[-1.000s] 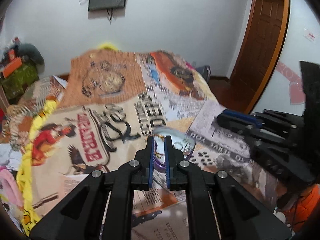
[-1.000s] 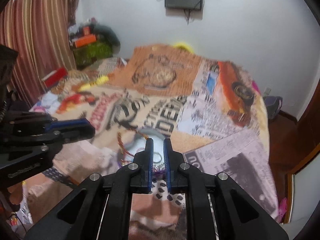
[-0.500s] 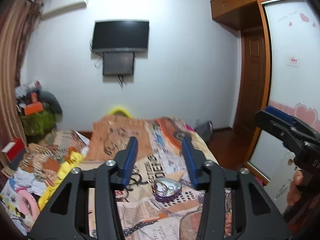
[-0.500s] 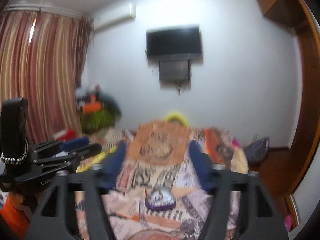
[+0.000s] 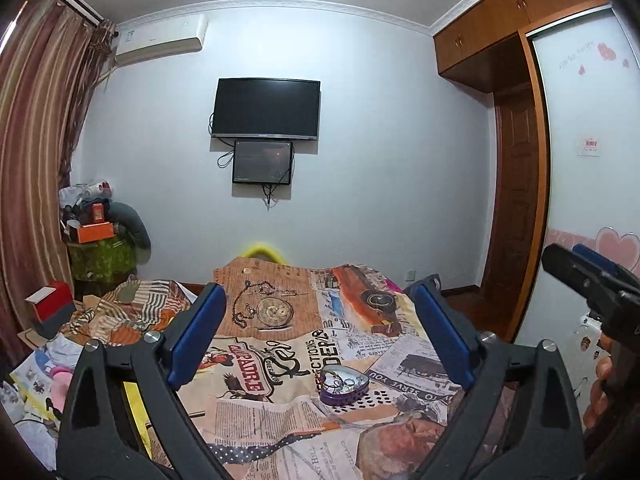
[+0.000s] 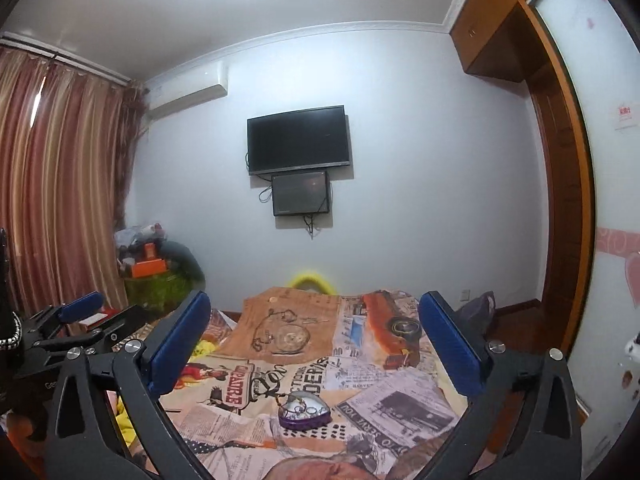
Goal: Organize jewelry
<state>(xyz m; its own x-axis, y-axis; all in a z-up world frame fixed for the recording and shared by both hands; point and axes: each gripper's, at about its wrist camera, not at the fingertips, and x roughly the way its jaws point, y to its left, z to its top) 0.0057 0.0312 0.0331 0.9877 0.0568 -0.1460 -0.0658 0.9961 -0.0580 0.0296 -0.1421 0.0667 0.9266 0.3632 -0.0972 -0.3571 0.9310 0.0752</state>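
Note:
A purple heart-shaped jewelry box [image 5: 343,385] lies open on the patterned bedspread [image 5: 280,344], with rings and chains inside. It also shows in the right wrist view [image 6: 305,411], where an orange-yellow braided cord hangs over its left rim. My left gripper [image 5: 318,336] is wide open and empty, raised well above and behind the box. My right gripper [image 6: 316,346] is wide open and empty, also held high. The right gripper shows at the right edge of the left wrist view [image 5: 592,280]; the left gripper shows at the left edge of the right wrist view [image 6: 76,320].
A wall-mounted TV [image 5: 266,109] and a smaller screen [image 5: 262,162] face the bed. Clutter and boxes [image 5: 96,240] pile at the left by the striped curtain [image 5: 36,152]. A wooden door [image 5: 516,216] and wardrobe stand on the right.
Both grippers were shut close over the jewelry box one second ago; both have opened wide and pulled up and back, so the box now looks small and far.

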